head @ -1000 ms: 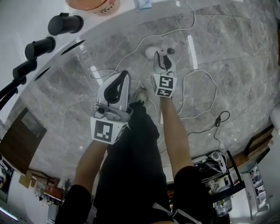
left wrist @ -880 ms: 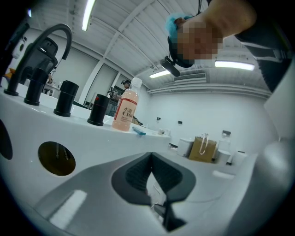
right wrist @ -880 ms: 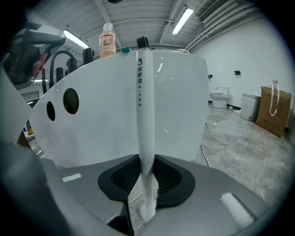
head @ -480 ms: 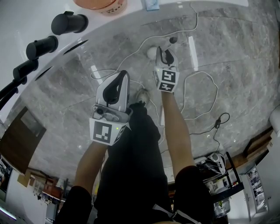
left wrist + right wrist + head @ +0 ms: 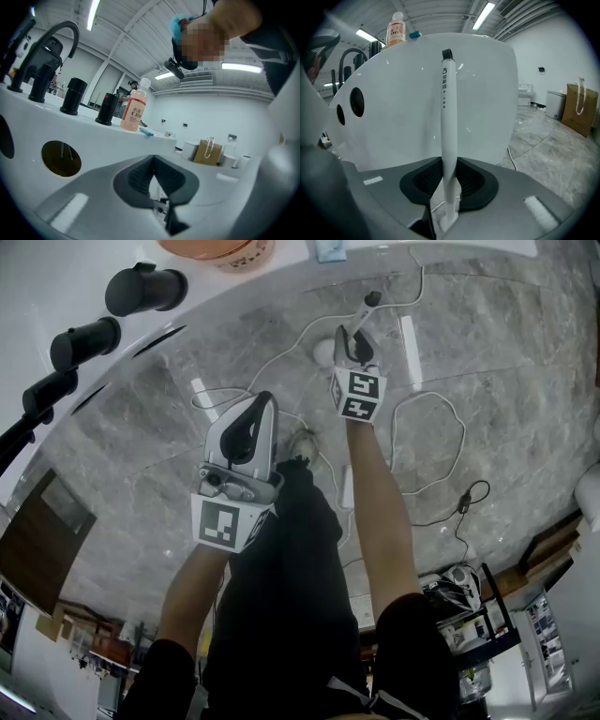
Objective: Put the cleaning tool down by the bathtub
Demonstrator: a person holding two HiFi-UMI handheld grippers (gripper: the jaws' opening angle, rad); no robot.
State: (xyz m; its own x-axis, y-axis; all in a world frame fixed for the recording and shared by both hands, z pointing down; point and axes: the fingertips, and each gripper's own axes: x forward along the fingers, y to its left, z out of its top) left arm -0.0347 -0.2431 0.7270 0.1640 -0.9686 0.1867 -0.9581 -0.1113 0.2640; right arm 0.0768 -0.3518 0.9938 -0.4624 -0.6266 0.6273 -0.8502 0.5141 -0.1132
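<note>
The grey marble-tiled floor [image 5: 506,362] carries the white bathtub [image 5: 417,93] along its upper-left edge in the head view. A thin white cable [image 5: 463,439] lies on the tiles in loose loops out from the tub's foot (one strand passes close by the person's feet). A black cord [image 5: 465,505] ending in a small loop lies nearer the floor's right edge, and by the far wall stand a brown paper bag [image 5: 581,108] and a white bin [image 5: 556,104].

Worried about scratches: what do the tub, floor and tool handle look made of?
Tub: smooth white with soft sheen, acrylic or enamel. Floor: polished grey veined stone or tile, reflecting light strips. Handle: smooth white, likely plastic, black cap.
</note>
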